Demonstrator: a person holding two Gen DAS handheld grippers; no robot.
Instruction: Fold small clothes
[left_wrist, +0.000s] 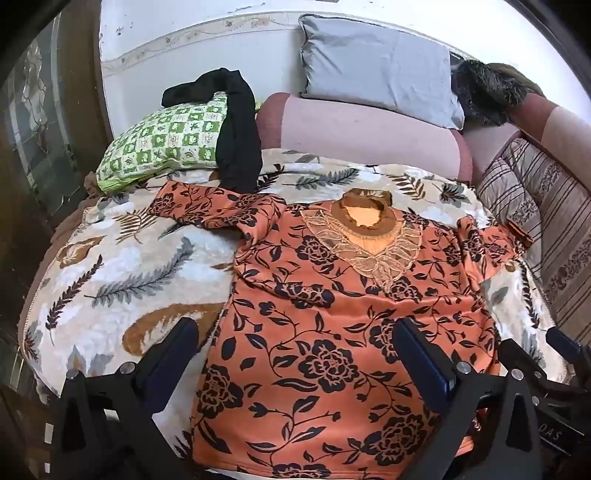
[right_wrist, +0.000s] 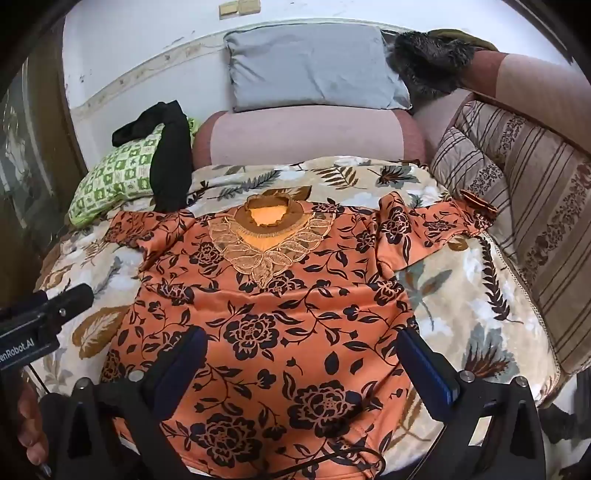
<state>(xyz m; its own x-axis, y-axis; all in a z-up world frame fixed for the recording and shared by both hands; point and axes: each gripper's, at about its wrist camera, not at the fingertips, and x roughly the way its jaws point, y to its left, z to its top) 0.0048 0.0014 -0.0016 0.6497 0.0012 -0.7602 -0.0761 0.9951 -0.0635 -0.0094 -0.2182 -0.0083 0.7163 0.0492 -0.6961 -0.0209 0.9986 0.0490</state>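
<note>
Both tongs are spread wide and empty: the left gripper and right gripper hover above the lower part of an orange floral top. It lies flat, sleeves out, on a leaf-patterned blanket beneath a grey pillow.

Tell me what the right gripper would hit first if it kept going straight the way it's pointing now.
Most likely the orange floral top spread on the leaf-print blanket. The right gripper is open and empty, angled down at the top's lower half, with nothing between. Exact depth is unclear.
</note>
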